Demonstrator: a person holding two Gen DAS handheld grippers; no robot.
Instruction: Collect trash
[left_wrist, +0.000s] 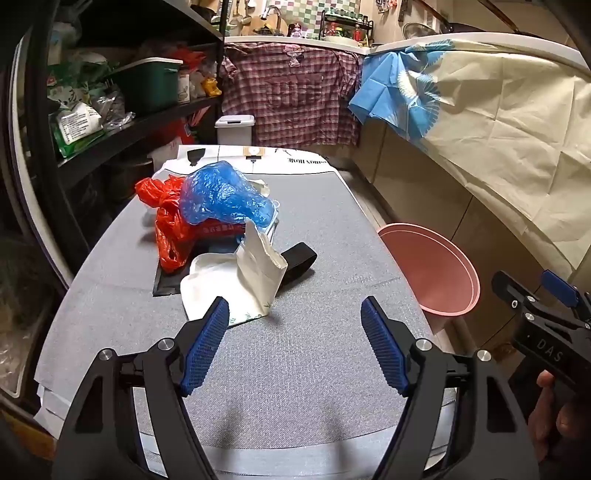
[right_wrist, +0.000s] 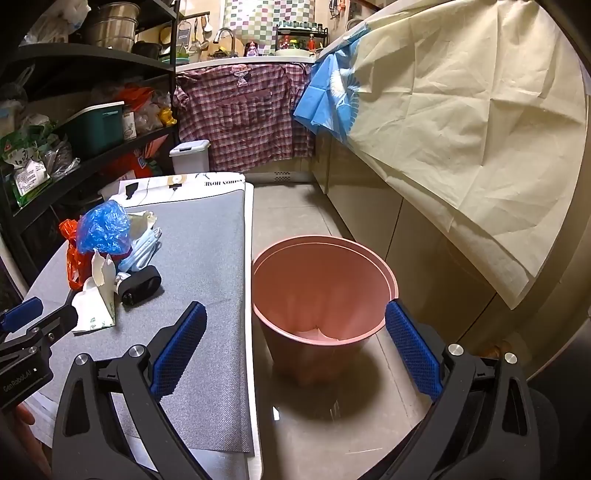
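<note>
A pile of trash lies on the grey table (left_wrist: 295, 362): a blue plastic bag (left_wrist: 225, 195), a red plastic bag (left_wrist: 168, 225), a torn white paper bag (left_wrist: 255, 277) and a black band (left_wrist: 299, 260). The pile also shows in the right wrist view, with the blue bag (right_wrist: 103, 227) and white paper bag (right_wrist: 96, 299) at the left. My left gripper (left_wrist: 295, 310) is open and empty, just short of the white paper bag. My right gripper (right_wrist: 295, 314) is open and empty, over the rim of the pink bin (right_wrist: 321, 291), which stands on the floor right of the table (right_wrist: 207, 280).
The pink bin (left_wrist: 432, 269) sits beside the table's right edge. Black shelves (left_wrist: 110, 122) with packets and a green box stand at the left. A cloth-covered counter (right_wrist: 461, 129) runs along the right. A small white lidded bin (right_wrist: 190, 157) stands beyond the table.
</note>
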